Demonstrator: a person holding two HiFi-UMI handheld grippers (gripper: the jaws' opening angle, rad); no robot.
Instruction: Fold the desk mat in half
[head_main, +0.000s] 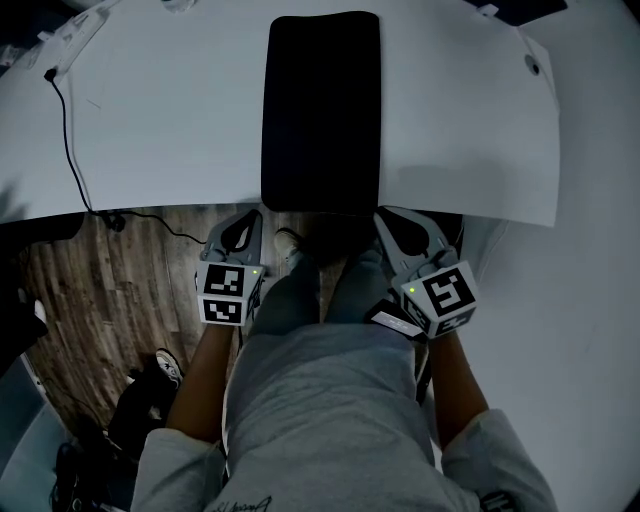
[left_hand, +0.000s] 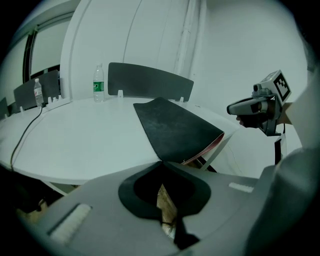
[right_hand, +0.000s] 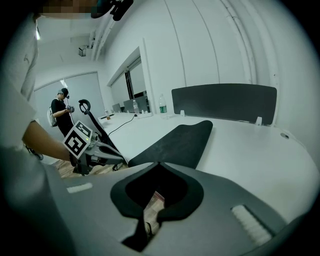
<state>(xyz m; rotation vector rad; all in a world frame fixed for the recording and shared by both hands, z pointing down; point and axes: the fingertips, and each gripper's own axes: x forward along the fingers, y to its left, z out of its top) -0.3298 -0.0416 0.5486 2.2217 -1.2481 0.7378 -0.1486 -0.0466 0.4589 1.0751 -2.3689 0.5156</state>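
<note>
The black desk mat (head_main: 320, 110) lies flat on the white table (head_main: 170, 110), with its short near edge at the table's front edge. My left gripper (head_main: 258, 214) is at the mat's near left corner and my right gripper (head_main: 384, 214) at the near right corner. In the left gripper view the jaws of the left gripper (left_hand: 160, 162) meet on the corner of the mat (left_hand: 172, 127), whose pink underside shows at the near edge. In the right gripper view the right gripper (right_hand: 159, 163) stands shut at the edge of the mat (right_hand: 180, 142).
A black cable (head_main: 70, 150) runs over the table's left side and down to the wooden floor (head_main: 100, 290). Water bottles (left_hand: 98, 84) and a dark divider panel (left_hand: 150, 80) stand at the far edge. A person (right_hand: 61, 111) stands in the background. My legs are under the table's front edge.
</note>
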